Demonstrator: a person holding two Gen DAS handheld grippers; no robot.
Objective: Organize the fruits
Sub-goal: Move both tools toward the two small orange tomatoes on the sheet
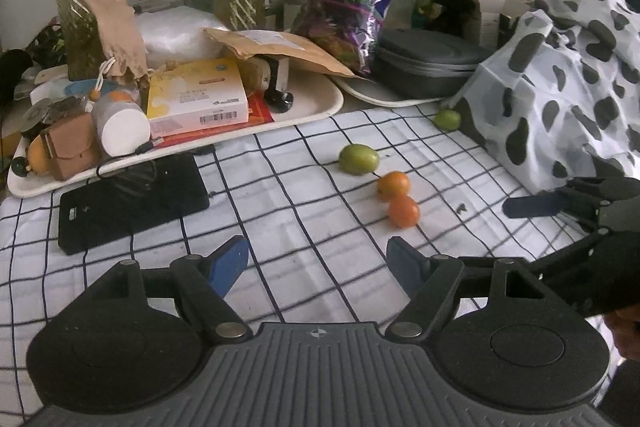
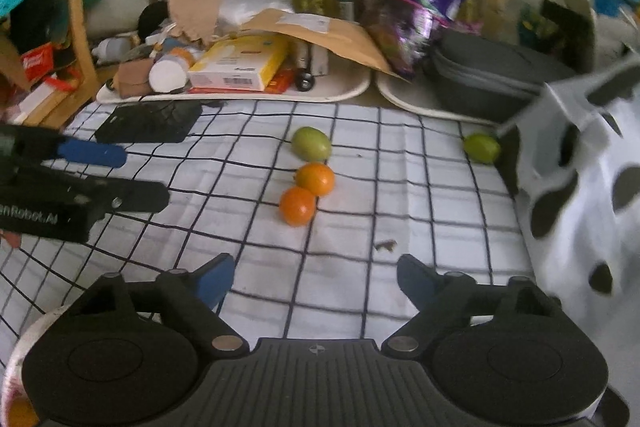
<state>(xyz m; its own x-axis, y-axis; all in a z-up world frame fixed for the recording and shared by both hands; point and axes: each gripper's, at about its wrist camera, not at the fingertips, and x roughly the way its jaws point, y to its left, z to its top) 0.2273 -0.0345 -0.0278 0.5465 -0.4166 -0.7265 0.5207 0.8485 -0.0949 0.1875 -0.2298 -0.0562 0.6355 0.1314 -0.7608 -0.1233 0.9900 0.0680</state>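
Two orange fruits (image 1: pixel 394 185) (image 1: pixel 404 211) lie touching on the checked cloth (image 1: pixel 280 211), with a green fruit (image 1: pixel 359 158) just behind them. A second green fruit (image 1: pixel 447 119) sits further back by the spotted cloth. The same fruits show in the right wrist view: oranges (image 2: pixel 315 179) (image 2: pixel 297 205), green fruits (image 2: pixel 311 143) (image 2: pixel 481 147). My left gripper (image 1: pixel 318 263) is open and empty, short of the fruits. My right gripper (image 2: pixel 316 279) is open and empty, also short of them. A white bowl (image 2: pixel 16 367) holding something orange shows at the lower left of the right wrist view.
A black flat device (image 1: pixel 132 195) with a cable lies on the cloth at left. A cluttered white tray (image 1: pixel 316 107) stands behind, a grey case (image 1: pixel 428 67) on a second tray beside it. A spotted white cloth (image 1: pixel 560 99) covers the right side.
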